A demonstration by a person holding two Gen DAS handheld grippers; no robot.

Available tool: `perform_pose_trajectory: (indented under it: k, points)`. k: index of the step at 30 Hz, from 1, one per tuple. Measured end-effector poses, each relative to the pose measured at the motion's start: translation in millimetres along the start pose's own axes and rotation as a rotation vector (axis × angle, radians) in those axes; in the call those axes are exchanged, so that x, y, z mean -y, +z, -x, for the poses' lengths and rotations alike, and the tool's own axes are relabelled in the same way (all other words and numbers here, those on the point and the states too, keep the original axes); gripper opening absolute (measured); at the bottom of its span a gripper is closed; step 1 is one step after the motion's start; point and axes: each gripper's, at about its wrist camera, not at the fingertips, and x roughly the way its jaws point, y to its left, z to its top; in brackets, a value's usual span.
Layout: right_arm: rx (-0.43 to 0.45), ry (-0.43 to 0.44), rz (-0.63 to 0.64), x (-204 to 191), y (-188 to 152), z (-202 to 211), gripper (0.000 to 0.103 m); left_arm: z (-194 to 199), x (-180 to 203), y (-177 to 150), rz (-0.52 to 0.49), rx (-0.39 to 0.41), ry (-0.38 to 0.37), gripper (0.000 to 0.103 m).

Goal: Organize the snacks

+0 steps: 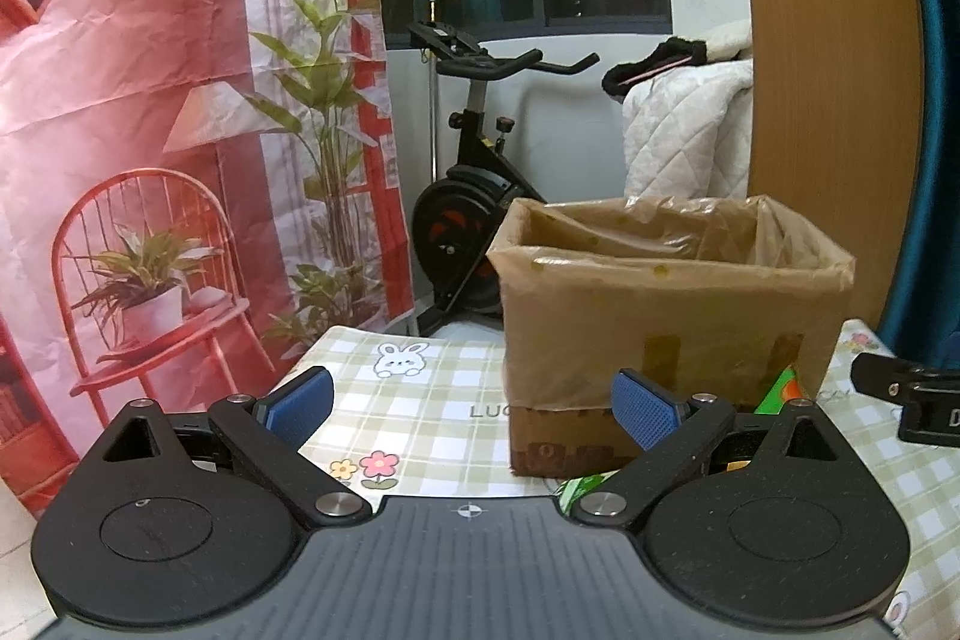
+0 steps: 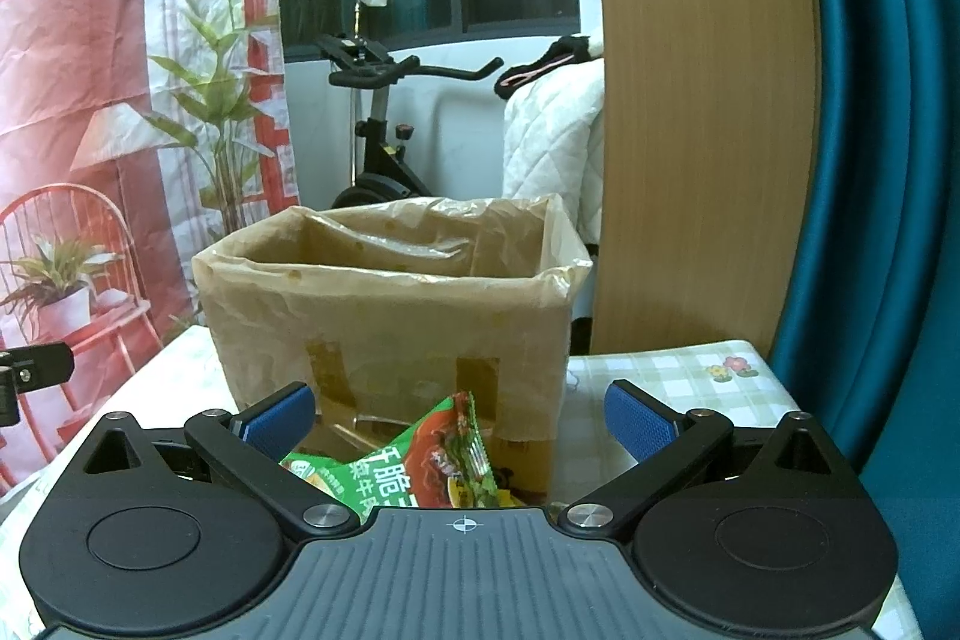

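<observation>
On the tabletop (image 1: 420,400), checked cloth with a bunny and flowers, stands the box (image 1: 666,340), lined with a thin plastic bag. From the left wrist view, the left gripper (image 1: 474,409) hovers low over the cloth, jaws spread wide, nothing between them. A sliver of green packet (image 1: 780,391) peeks out at the box's near right corner, down at tabletop level. Off to the right edge, a black piece of the other gripper shows. Behind it all, an exercise bike (image 1: 474,196) by the window, out of play.

Over to the right wrist view: the right gripper (image 2: 459,421) faces the same box (image 2: 390,316), and the packet (image 2: 414,454) lies right between its blue pads, in front of the box wall and seemingly touching it. Jaws spread here too, not yet closed on anything. The packet's crimped top edge stands up, tilted.

So the step in hand, I'd judge, is picking that packet for the box. To do it well: ease forward so the pads (image 2: 636,424) straddle the packet's body, not just the crimp, then close gently, as a crisp bag will slip or crush. Lift clear above the rim before moving over, or the loose liner could snag and drag. The left could steady the box if it shifts.
</observation>
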Motion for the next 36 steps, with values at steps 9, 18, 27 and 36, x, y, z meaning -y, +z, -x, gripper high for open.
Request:
perform_pose_trajectory:
  k: [9,18,27,36]
  points:
    - [-0.047,-0.003,0.034,-9,-22,-12,0.102,-13,-16,-18,-0.001,-0.018,-0.009,0.100]
    - [-0.052,0.047,0.149,-20,-53,-30,0.102,-39,-48,-45,0.074,-0.064,-0.072,0.099]
    - [-0.053,0.139,0.180,-13,-55,-64,0.103,-63,-70,-54,0.161,-0.095,-0.058,0.097]
    - [-0.103,0.164,0.146,-12,-64,-87,0.103,-77,-72,-66,0.175,-0.141,-0.076,0.094]
